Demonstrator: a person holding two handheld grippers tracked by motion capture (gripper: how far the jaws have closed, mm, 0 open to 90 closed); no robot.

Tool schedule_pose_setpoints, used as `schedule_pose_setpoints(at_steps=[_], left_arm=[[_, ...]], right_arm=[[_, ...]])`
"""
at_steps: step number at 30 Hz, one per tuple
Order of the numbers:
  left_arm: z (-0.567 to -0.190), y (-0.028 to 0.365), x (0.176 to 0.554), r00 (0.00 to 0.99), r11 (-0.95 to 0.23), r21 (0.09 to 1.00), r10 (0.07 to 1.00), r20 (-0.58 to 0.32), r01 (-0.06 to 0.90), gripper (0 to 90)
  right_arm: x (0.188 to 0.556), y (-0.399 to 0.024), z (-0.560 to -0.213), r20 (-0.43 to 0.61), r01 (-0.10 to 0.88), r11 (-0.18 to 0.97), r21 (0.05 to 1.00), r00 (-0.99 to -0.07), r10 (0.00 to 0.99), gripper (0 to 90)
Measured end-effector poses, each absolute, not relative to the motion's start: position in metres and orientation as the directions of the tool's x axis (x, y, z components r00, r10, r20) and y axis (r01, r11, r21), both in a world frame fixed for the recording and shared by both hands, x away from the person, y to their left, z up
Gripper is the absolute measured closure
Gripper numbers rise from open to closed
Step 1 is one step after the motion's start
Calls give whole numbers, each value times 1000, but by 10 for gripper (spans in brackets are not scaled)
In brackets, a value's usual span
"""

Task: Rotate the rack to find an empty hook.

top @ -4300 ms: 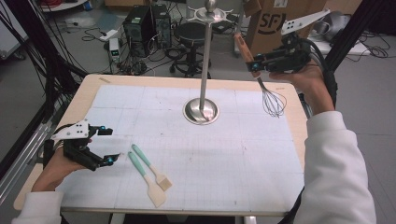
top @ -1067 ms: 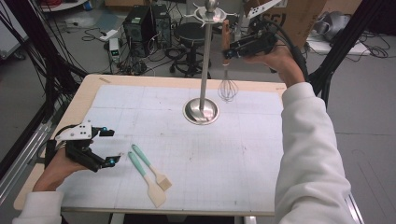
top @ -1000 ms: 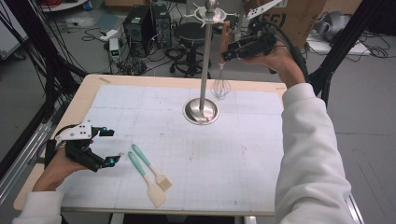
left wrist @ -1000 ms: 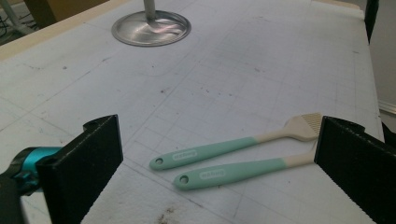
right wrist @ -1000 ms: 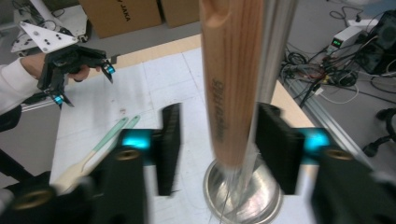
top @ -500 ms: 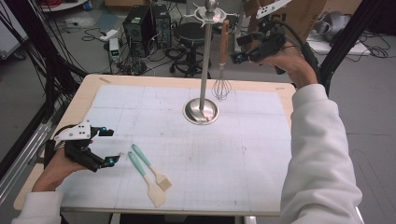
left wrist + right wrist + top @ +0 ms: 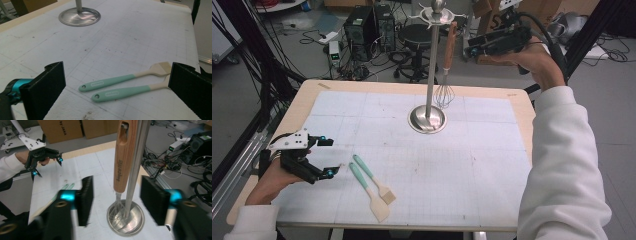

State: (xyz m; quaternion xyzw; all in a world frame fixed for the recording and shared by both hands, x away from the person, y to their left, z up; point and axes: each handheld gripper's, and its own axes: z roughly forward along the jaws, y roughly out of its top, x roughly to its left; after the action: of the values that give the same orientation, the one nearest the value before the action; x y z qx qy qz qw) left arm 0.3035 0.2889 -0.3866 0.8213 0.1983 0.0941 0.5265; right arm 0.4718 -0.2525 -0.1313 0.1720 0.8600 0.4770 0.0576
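Even, soft room light fell overhead, glare streaked the steel base (image 7: pixel 79 17), and the right gripper (image 7: pixel 116 201) blurred.

The right gripper (image 7: pixel 471 49) is held raised at the far side, its jaws apart and just closing, nothing pressed; the left gripper (image 7: pixel 328 157) is rested low, jaws wide

The high view looks down the table (image 7: pixel 492 150); both claw views sit low, sharing the stand (image 7: pixel 430 70).
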Motion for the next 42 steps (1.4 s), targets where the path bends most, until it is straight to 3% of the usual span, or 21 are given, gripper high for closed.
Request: schedule_pose_setpoints(at_steps=[3,8,27,42], left_arm=[[-386,289,303,904,-356,906,424,-60,227,17],[-386,289,303,904,-358,906,424,-57,226,17],[-386,289,303,907,-359,906,416,-61,226,17],[-387,290,303,907,-358,905,417,-66,231,17]], right_arm=[[471,-252,-128,55,239,488,840,-931,362,691],[472,-250,-123,58,250,482,840,-924,378,885],[488,-234,-104,5,233,483,844,-904,427,893],[483,-199,-96,-7,188,507,841,-934,358,894]])
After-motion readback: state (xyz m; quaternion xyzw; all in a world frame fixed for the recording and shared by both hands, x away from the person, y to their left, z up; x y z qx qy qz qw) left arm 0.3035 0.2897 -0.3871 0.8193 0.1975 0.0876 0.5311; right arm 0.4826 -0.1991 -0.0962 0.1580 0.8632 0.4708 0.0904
